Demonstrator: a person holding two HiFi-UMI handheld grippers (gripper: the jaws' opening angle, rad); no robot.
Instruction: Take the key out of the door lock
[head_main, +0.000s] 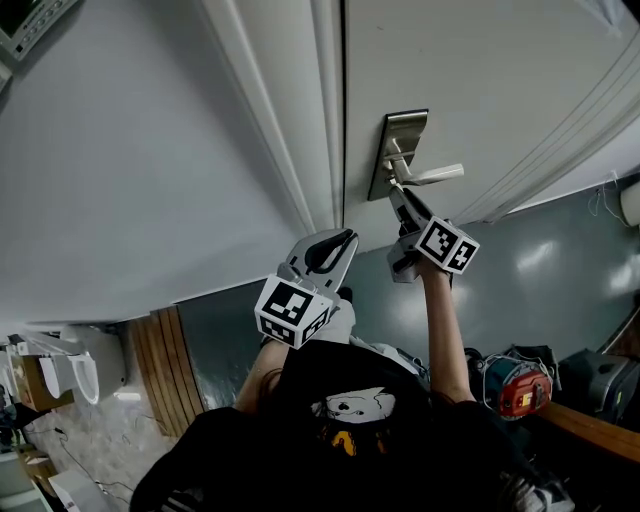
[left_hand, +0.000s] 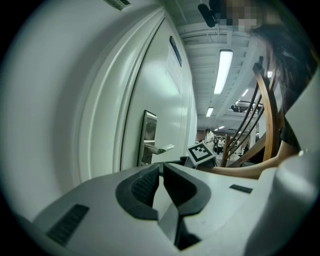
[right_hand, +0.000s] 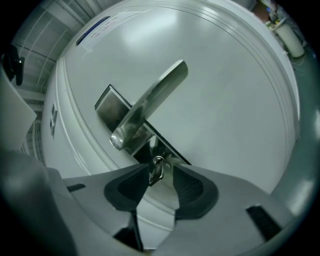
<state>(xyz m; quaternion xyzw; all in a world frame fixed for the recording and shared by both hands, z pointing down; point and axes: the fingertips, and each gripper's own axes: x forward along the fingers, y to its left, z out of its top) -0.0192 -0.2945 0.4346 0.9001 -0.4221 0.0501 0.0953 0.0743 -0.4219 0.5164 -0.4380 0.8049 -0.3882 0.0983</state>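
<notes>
Head view: my left gripper (head_main: 338, 243) hangs back, closed and empty, out of the way; my right gripper (right_hand: 163, 176) stands wide around the key (right_hand: 156, 169) seated in the lock (right_hand: 165, 150), pads not touching, lined up to pinch.

Black T-shirt (head_main: 400, 445), cartoon print. Left gripper (left_hand: 161, 169), right gripper (right_hand: 161, 172) pale grey; checkered marker cubes (head_main: 292, 310) (head_main: 447, 246).
</notes>
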